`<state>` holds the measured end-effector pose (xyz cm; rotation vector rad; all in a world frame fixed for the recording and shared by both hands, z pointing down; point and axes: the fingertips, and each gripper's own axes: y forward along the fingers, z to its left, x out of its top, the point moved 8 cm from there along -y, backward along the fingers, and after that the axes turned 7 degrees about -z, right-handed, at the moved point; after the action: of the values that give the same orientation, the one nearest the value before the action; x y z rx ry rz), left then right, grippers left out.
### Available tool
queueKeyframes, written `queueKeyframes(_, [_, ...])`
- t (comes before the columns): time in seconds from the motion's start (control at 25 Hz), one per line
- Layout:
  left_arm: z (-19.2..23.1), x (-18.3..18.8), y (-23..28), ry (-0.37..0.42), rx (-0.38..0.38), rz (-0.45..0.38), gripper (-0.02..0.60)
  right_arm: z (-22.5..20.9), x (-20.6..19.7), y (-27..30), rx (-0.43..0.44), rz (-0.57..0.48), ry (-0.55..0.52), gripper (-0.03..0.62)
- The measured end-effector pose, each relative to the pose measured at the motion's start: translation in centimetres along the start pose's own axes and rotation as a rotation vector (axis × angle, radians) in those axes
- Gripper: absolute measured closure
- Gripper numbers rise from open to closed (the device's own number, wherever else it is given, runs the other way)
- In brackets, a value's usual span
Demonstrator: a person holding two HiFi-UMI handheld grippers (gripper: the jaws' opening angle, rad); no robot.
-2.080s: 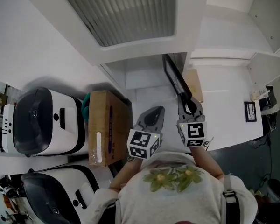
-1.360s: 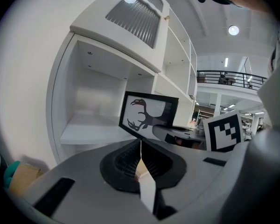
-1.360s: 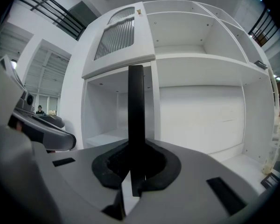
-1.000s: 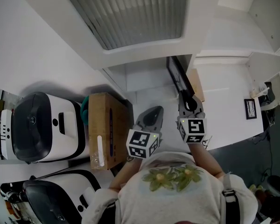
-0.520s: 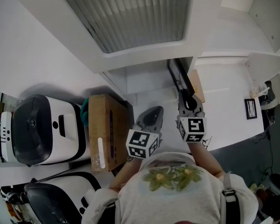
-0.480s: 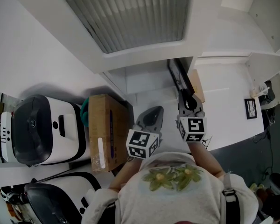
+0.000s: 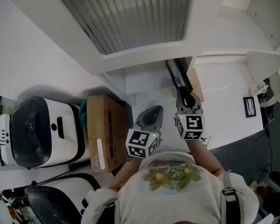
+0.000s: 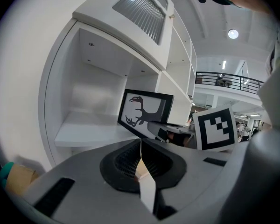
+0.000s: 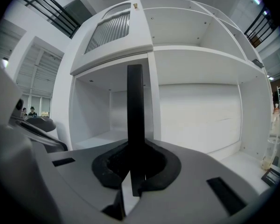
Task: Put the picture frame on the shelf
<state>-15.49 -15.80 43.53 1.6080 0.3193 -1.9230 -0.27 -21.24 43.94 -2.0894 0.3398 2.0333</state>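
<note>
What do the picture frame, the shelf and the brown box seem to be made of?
The picture frame has a matte black border, probably painted wood or plastic. The shelf looks like smooth white laminated or painted board. The box is dull brown, most likely cardboard.

White shelving [image 9: 200, 55] stands before a railed balcony [image 8: 228, 80] and ceiling light [image 8: 232, 33].

Our left tool [image 7: 154, 112] sits low in front of the chest, tipped slightly down, jaws pressed together with nothing between them. Our right tool [image 7: 185, 96] is just to its right, reaching a little farther and nearly level. Its jaws clamp the lower edge of the picture frame [image 9: 135, 101], which stands upright and edge-on. Our left forearm [image 7: 123, 169] and right forearm [image 7: 201, 152] both run forward from the torso.
</note>
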Motion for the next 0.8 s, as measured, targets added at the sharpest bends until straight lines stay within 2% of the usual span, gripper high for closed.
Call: queueKeyframes(0.8, [0.7, -0.2, 0.4, -0.006, 0.003, 0.007, 0.552, -0.4, -0.1, 2.2, -0.022, -0.003, 0.017, 0.548])
